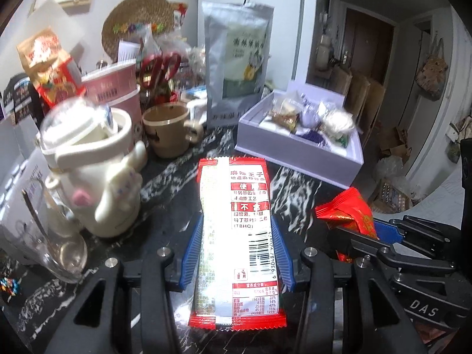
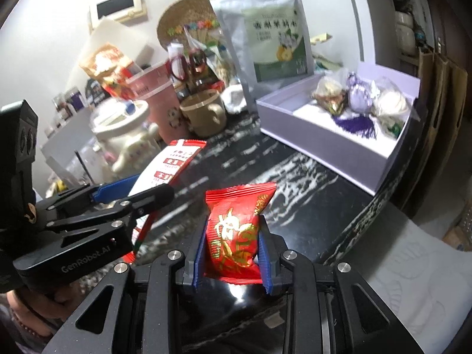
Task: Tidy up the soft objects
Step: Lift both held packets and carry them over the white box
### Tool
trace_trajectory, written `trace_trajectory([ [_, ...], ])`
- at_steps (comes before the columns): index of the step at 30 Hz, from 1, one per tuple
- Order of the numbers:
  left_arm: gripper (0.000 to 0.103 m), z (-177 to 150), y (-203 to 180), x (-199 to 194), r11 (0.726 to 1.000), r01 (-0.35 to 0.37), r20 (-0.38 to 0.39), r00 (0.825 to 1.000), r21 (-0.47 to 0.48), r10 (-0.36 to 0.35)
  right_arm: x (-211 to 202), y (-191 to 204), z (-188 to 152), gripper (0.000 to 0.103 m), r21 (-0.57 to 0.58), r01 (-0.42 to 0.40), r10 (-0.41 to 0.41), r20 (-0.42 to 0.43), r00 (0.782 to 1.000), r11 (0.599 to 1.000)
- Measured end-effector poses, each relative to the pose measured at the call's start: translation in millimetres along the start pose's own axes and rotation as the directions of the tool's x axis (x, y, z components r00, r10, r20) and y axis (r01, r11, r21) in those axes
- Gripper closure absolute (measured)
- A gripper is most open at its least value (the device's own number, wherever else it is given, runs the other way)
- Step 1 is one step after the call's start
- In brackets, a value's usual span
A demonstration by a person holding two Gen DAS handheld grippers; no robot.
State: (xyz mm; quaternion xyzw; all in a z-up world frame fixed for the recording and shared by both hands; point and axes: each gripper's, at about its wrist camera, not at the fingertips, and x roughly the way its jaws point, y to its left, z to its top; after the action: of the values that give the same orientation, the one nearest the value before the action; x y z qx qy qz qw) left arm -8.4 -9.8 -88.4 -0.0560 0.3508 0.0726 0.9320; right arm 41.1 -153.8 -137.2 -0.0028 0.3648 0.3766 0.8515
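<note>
The long packet (image 1: 236, 236), red-edged with a white printed back, sits lengthwise between the blue pads of the left gripper (image 1: 237, 253), which is closed on its two long edges, the packet held above the dark marbled counter (image 1: 183, 159). It looks light and flat, a crinkly film pouch that will bend at the free far end and may slide in the pads since the film is glossy; the grip near its middle seems the right place, as the sealed ends would fold. The small red pouch (image 2: 233, 230) with gold print is pinched at its lower half by the right gripper (image 2: 230, 253), pads pressing in from both sides so the puffed body bulges above them. It is probably air-filled and soft, so a hard squeeze could burst or crush it, and a light hold at the waist seems best. Beyond both, on the counter, lies the open lilac box (image 1: 298, 153) with several wrapped soft items already in it, likely where these go. To the left stand a white mug (image 1: 100, 177), a brown cup (image 1: 168, 129) and a tall silver bag (image 1: 236, 65), close enough to knock when carrying
</note>
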Motion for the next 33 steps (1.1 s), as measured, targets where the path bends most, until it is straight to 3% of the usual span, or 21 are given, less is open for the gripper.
trace_trajectory([
  [8,0.058,19.8,-15.8,-34.0,0.998,0.046,0.099,0.994,0.041,-0.050,-50.3,9.0,15.6,0.074,-0.012,0.010,-0.008,0.125,0.992,1.000],
  [15,0.058,39.3,-39.0,-52.4,0.988,0.110,0.168,0.977,0.105,-0.127,-89.7,6.4,22.8,0.074,-0.002,0.058,-0.056,0.215,0.975,0.998],
  [24,0.058,73.7,-73.1,-54.6,0.964,0.192,0.221,0.948,0.183,-0.230,-127.7,-13.5,41.3,0.074,0.029,0.144,-0.146,0.294,0.945,0.989],
  [33,0.058,114.8,-97.8,-42.3,0.950,0.219,0.273,0.921,0.224,-0.277,-146.3,-41.6,74.2,0.074,0.021,0.193,-0.188,0.341,0.921,0.981],
])
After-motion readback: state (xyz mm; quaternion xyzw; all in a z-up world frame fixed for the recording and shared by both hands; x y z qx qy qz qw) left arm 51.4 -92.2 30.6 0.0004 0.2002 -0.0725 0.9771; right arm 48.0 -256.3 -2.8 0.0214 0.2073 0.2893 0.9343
